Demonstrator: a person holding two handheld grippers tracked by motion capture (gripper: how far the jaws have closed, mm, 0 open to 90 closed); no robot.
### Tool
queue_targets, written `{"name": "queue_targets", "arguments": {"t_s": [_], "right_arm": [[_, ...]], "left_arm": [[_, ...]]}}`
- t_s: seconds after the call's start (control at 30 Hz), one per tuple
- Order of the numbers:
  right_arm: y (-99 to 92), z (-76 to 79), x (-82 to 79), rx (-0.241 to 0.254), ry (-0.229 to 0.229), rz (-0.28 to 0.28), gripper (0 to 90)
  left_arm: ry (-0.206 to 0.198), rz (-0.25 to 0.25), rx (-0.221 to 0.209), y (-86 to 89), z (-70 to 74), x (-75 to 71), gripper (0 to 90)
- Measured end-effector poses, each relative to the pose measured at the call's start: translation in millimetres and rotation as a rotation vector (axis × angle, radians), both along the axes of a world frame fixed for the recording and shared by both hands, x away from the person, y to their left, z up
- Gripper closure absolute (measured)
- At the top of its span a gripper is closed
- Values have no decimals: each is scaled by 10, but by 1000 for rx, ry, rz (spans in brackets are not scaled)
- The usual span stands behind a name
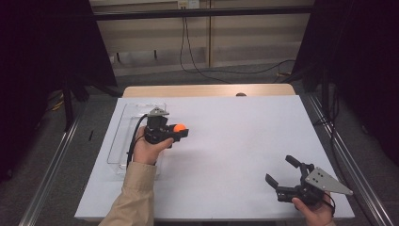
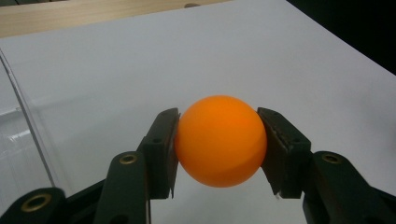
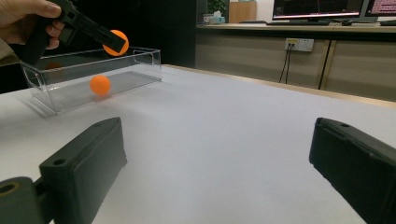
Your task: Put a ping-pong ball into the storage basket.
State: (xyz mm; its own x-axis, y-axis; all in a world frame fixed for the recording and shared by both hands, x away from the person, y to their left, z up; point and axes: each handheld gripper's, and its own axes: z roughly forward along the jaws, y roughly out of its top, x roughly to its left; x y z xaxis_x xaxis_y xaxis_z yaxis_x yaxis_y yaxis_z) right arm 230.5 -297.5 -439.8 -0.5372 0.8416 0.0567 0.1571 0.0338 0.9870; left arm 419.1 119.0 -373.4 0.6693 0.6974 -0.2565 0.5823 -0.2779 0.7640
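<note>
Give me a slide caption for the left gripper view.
Left claw clamps an orange ball above the white table, beside a clear bin.

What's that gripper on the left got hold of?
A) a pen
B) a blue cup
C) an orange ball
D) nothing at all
C: in the left gripper view, the left gripper has both jaws pressed against the sides of the orange ball, holding it above the white table.

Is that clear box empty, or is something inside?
Not empty: the clear box holds one orange ball on its floor, seen from the right gripper view.
</note>
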Motion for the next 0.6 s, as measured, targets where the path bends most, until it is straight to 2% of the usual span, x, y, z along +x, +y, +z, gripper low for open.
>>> {"name": "queue_targets", "arguments": {"t_s": [0.2,0.6], "right_arm": [[0,0,1,-1,1,1,30],[1,-1,1,-1,2,1,30]], "left_arm": [[-7,3,9,30,13,2,511],[-12,17,-1,92,33,1,511]]}}
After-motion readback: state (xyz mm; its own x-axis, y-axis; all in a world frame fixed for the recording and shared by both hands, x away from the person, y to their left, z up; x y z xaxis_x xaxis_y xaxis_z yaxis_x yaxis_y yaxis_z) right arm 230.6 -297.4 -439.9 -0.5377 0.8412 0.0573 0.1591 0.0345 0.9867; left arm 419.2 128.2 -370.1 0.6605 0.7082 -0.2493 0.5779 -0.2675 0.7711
